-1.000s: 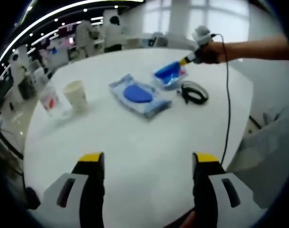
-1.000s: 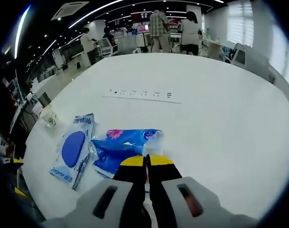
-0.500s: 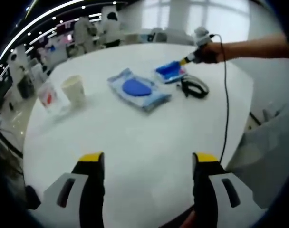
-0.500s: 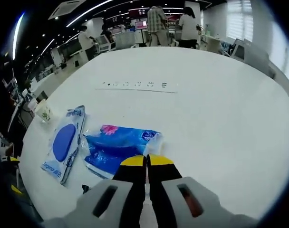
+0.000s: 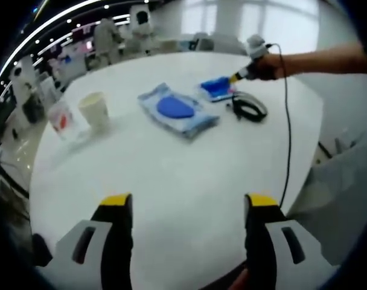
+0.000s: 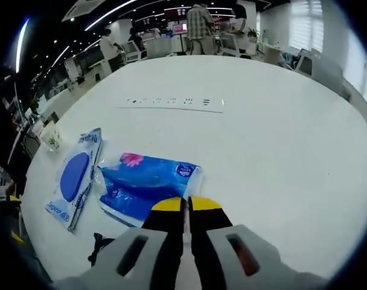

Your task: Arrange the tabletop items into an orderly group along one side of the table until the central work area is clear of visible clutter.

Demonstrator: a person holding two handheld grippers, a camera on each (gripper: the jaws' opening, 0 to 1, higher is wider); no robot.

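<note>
On the round white table (image 5: 183,163), my left gripper (image 5: 189,202) is open above its near part, holding nothing. Farther off lie a wipes pack with a blue oval (image 5: 177,110), a blue tissue pack (image 5: 217,88) and a black cable coil (image 5: 248,107). A paper cup (image 5: 94,110) and a clear cup with red print (image 5: 61,119) stand to the left. My right gripper (image 6: 185,205), held by a hand (image 5: 265,65), is shut on the edge of the blue tissue pack (image 6: 144,184). Beside it lie the wipes pack (image 6: 73,178) and the cable (image 6: 99,244).
A white power strip (image 6: 171,103) lies across the table's far middle. A black cord (image 5: 287,121) trails from the right gripper over the table edge. People stand at desks beyond the table. A paper cup (image 6: 51,140) stands near the left rim.
The right gripper has drawn back slightly with the tissue pack still at its jaws, and the black cable now shows beside them. The left gripper stays open in place.
</note>
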